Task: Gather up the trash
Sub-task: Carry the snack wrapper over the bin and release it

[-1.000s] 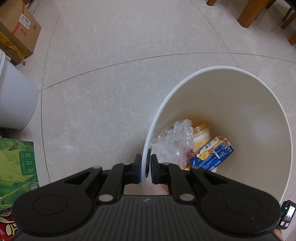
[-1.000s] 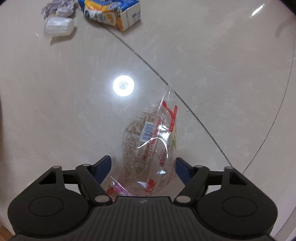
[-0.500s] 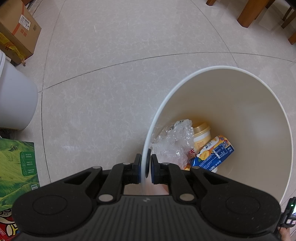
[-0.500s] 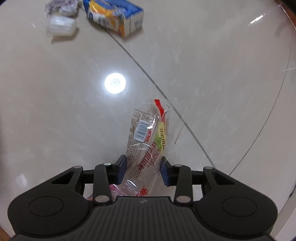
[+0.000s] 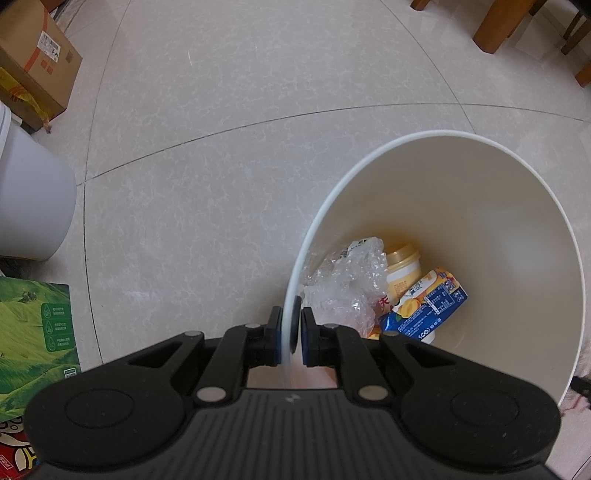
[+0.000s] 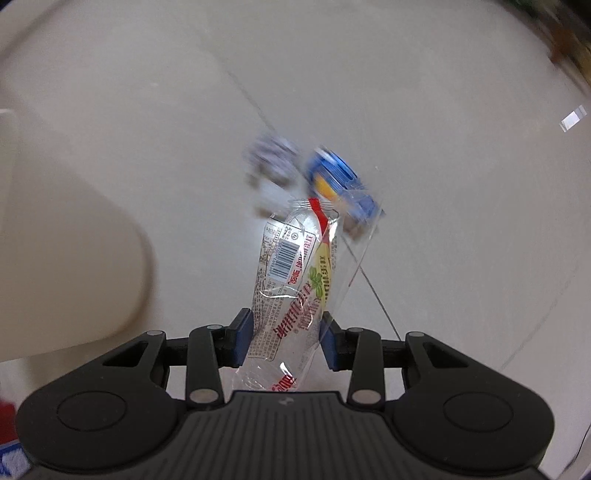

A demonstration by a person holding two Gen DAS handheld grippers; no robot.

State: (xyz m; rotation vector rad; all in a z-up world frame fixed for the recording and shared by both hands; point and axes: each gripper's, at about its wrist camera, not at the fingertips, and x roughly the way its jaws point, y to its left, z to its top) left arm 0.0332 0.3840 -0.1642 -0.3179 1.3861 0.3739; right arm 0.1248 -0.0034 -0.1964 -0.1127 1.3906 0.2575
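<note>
My left gripper [image 5: 290, 325] is shut on the rim of the white trash bin [image 5: 498, 236], pointing straight down. Inside the bin lie a crumpled clear bag [image 5: 351, 280], a yellow cup [image 5: 403, 267] and a blue and orange juice carton [image 5: 428, 302]. My right gripper [image 6: 285, 338] is shut on a clear plastic wrapper [image 6: 295, 280] with red print and a barcode, held well above the floor. Below it, blurred, lie a blue carton [image 6: 341, 184] and a grey crumpled wrapper [image 6: 271, 158]. The bin's outer wall [image 6: 62, 266] fills the left of the right wrist view.
A white bucket [image 5: 26, 199], a cardboard box [image 5: 33, 62] and a green carton [image 5: 33, 332] stand at the left of the tiled floor. Wooden furniture legs [image 5: 498, 22] rise at the far right.
The right gripper closed on the clear wrapper and lifted it off the floor, swinging toward the bin. The left gripper and the bin stayed still.
</note>
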